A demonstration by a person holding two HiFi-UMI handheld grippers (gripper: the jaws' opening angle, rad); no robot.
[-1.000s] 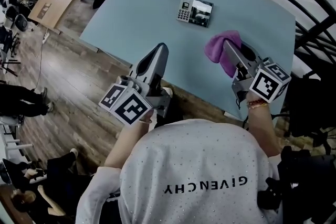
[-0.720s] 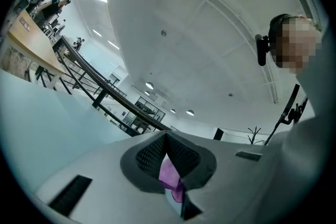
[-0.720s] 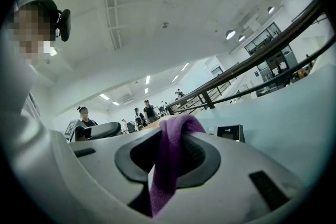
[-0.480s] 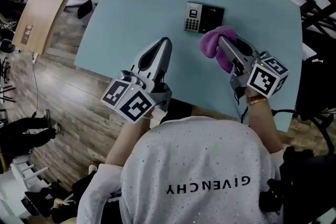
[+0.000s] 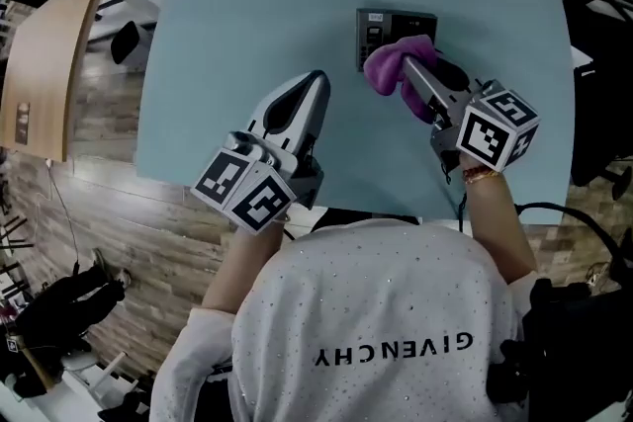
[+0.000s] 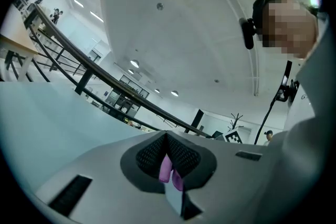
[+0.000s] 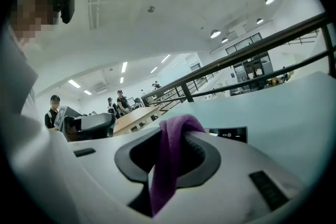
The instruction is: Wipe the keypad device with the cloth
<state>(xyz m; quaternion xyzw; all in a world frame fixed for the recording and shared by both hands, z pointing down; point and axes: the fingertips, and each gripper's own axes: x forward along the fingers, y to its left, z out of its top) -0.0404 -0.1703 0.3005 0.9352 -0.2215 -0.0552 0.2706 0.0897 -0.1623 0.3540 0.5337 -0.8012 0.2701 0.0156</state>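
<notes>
Head view: a pale blue table [image 5: 247, 5] fills the upper frame. A small dark keypad device with a screen [image 5: 391, 18] lies at upper centre-right. A crumpled purple cloth [image 5: 388, 69] overlaps its lower edge, pinched in the right gripper [image 5: 407, 66]. The left gripper [image 5: 315, 84] hovers at centre-left, well apart from the device.

Left gripper view: the jaws are pressed together. A thin purple sliver shows in the slit, and I cannot tell what it is.

Right gripper view: the jaws are clamped on the cloth, which drapes over them. The device sits just beyond.

The wipe seems to be starting. The next move calls for pressing the cloth flat and sweeping it across the keys and screen.
</notes>
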